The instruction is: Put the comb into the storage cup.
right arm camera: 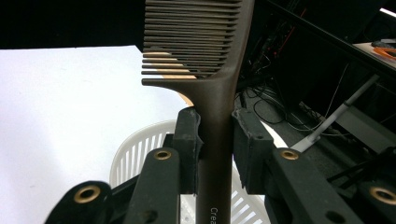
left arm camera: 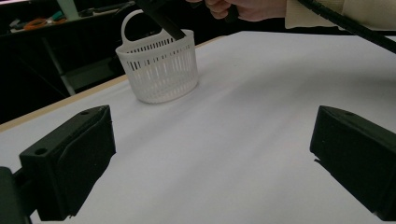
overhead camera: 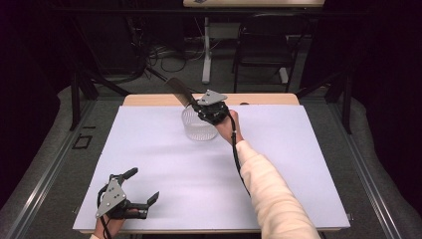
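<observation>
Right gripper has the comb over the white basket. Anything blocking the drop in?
Nothing visible does. The comb is clamped in the right gripper, handle end just over the basket rim. The left gripper rests far off, open.

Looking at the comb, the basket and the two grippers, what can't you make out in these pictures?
- Comb: right gripper view's top edge cuts off its tip; the bottom edge cuts its printed word after "Crea".
- Basket: its inside and floor are hidden in the high view by the right gripper, in the right gripper view by the jaws.
- Left gripper: the hand holding it is cut off by the high view's bottom edge.
</observation>
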### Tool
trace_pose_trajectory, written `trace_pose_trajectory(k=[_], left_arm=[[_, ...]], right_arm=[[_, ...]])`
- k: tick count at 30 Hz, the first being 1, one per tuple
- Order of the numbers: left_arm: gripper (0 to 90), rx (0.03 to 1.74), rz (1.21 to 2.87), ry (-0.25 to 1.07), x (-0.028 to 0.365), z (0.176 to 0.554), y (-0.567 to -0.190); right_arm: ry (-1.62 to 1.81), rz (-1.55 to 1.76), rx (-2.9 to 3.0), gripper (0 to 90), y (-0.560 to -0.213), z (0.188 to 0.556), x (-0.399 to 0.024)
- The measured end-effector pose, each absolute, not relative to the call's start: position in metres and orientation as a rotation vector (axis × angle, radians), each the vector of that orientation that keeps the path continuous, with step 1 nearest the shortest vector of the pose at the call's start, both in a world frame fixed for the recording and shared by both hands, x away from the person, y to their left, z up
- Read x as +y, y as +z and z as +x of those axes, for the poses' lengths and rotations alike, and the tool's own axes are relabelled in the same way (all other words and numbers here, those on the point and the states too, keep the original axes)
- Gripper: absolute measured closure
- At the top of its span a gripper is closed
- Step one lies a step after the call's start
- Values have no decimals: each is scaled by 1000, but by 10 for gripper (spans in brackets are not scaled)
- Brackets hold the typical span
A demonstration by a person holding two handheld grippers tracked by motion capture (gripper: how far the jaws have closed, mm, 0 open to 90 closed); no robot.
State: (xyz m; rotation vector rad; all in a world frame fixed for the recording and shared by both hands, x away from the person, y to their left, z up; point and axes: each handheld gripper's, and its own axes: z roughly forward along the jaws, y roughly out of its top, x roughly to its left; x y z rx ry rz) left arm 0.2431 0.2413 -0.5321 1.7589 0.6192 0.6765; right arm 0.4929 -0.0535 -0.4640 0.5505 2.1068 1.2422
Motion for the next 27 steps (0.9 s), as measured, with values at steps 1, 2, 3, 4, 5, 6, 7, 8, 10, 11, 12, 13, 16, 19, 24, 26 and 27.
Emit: trace_pose_trajectory(k=[1,2,3,4,5,6,7,8,10,11,12,13,16,19,24,26,27], left_arm=[[0,619,1759,679,241,243,-532],[1,619,1758,680,241,243,-532],[1,618,1760,680,241,243,-532],[1,617,1761,681,241,243,-532],[1,618,1762,681,241,243,-532],[1,617,1762,680,241,243,-532],[1,617,1764,679,241,243,-532],[1,617,1767,679,241,243,-532],[1,618,1767,678,241,243,-532],[1,620,1766,678,241,243,-532],[1,622,1765,679,241,243,-532],[1,623,1764,678,241,243,-532],[1,622,1766,679,240,243,-532],[1,622,1765,681,240,243,-532],[1,623,1763,680,241,243,-532],[1,623,1763,679,241,243,-532],[1,622,1763,681,241,243,-532]], right_arm=[[1242,550,2108,727,-464,493,-53],[1241,551,2111,726,-465,492,-53],[1234,549,2114,726,-465,492,-53],[1231,550,2118,726,-466,492,-53],[1231,556,2120,726,-466,492,-52],[1228,552,2123,726,-467,492,-52],[1223,546,2124,726,-467,491,-51],[1222,541,2127,726,-468,491,-51],[1217,539,2129,726,-468,492,-51],[1218,539,2127,726,-469,492,-52],[1215,536,2130,726,-469,493,-52],[1210,538,2135,726,-469,493,-52],[1205,540,2137,726,-471,493,-52],[1198,533,2139,726,-471,493,-51],[1185,529,2144,726,-473,495,-51],[1178,531,2149,726,-474,495,-50],[1180,531,2145,726,-474,495,-50]])
